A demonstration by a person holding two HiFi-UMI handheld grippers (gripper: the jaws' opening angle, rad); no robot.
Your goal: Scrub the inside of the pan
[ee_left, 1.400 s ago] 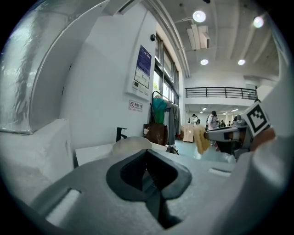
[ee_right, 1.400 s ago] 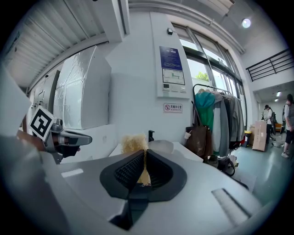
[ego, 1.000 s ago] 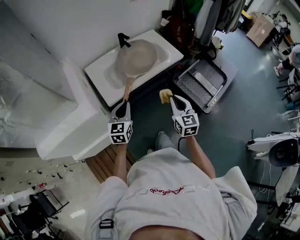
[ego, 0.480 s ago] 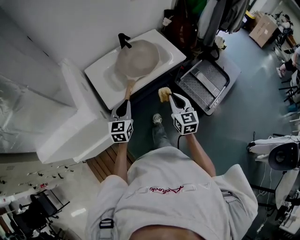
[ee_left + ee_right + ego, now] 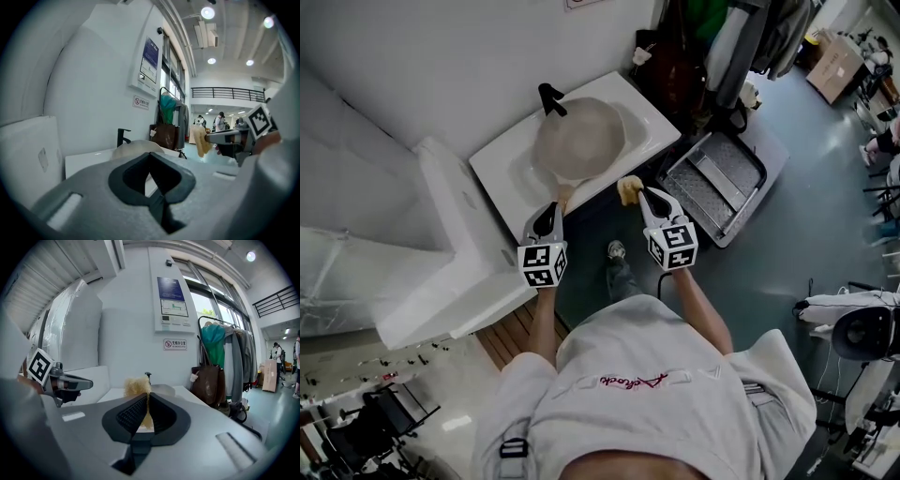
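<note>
A pale round pan point(image 5: 579, 139) lies in a white sink point(image 5: 502, 155), its wooden handle point(image 5: 563, 194) pointing at me. My left gripper point(image 5: 549, 208) is shut, and its tips sit right at the handle's near end. Its own view shows nothing between the jaws, only the pan point(image 5: 136, 147) ahead. Whether the tips touch the handle I cannot tell. My right gripper point(image 5: 642, 195) is shut on a yellow sponge point(image 5: 628, 190), held in the air at the sink's front edge, right of the handle. The sponge point(image 5: 137, 387) sticks up past the closed pads.
A black faucet point(image 5: 549, 97) stands behind the pan. On the floor at the right lies a grey crate point(image 5: 712, 183). A big white panel point(image 5: 450, 253) flanks the sink's left side. Coats and a brown bag point(image 5: 206, 383) hang beyond the sink.
The sink and pan have come nearer as the person stepped forward. The left gripper's tips now cover most of the handle. Both grippers stay shut.
</note>
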